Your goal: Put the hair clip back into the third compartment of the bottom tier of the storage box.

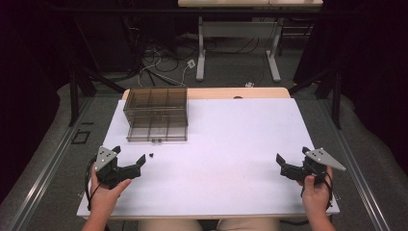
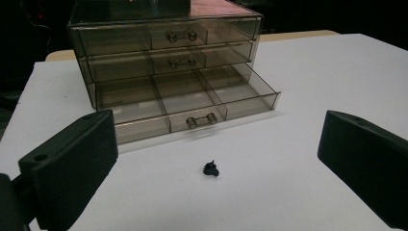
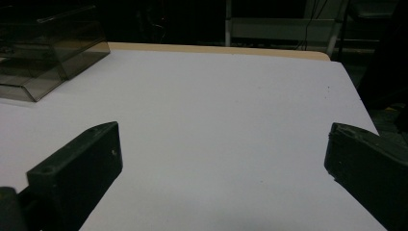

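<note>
A smoky clear drawer box [image 1: 156, 113] stands at the far left of the white table [image 1: 231, 144]. In the left gripper view the drawer box [image 2: 168, 72] has three drawers, and the bottom drawer [image 2: 192, 98] is pulled out with its compartments bare. A small black part [image 1: 151, 155] lies on the table just in front of that drawer. My left gripper [image 1: 129, 155] rests near the front left edge, open, with the small black part [image 2: 210, 169] ahead between its jaws and apart from them. My right gripper [image 1: 292, 154] is open at the front right, holding nothing.
The right gripper view looks over bare white table [image 3: 216, 106] with a corner of the drawer box [image 3: 43, 48] at its far left. Beyond the table's far edge are desk legs [image 1: 201, 48] and loose cables [image 1: 154, 62] on the floor.
</note>
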The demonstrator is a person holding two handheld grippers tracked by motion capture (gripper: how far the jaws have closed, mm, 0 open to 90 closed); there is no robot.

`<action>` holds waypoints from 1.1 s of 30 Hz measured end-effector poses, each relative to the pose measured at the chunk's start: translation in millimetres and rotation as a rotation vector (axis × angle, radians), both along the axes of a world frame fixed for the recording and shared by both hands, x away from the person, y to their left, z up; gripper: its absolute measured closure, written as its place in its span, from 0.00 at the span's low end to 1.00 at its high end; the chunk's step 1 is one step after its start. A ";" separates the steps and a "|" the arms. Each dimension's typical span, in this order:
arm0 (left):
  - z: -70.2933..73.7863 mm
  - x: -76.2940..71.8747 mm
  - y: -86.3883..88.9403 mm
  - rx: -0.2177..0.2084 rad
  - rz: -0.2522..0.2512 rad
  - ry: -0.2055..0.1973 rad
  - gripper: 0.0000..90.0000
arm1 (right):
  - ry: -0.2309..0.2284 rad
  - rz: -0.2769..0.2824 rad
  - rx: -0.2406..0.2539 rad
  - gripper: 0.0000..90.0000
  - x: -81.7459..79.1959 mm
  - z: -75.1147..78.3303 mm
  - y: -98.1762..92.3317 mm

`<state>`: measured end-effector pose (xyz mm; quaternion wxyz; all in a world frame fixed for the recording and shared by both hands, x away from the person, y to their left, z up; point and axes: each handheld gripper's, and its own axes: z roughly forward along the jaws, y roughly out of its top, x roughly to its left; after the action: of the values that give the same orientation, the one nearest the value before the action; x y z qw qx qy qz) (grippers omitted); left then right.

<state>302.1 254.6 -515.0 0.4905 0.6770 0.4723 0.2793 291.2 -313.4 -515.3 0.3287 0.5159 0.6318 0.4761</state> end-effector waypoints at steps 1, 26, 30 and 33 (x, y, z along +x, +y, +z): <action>0.2 0.0 -0.4 -0.001 0.001 0.003 0.00 | 0.000 0.000 0.000 0.00 0.0 0.0 0.0; 29.1 23.9 -20.5 0.007 0.000 0.023 0.04 | 0.038 0.029 -0.033 0.00 -0.1 -4.6 7.8; 30.3 29.1 -21.4 0.009 0.005 0.025 0.06 | 0.034 0.031 -0.038 0.00 0.4 -5.1 6.9; 31.4 32.6 -22.0 0.010 0.011 0.032 0.10 | 0.033 0.031 -0.034 0.00 0.4 -5.2 6.9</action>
<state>334.7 232.6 -483.6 0.4781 0.6810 0.4825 0.2738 291.5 -306.5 -520.5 0.3198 0.5079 0.6531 0.4618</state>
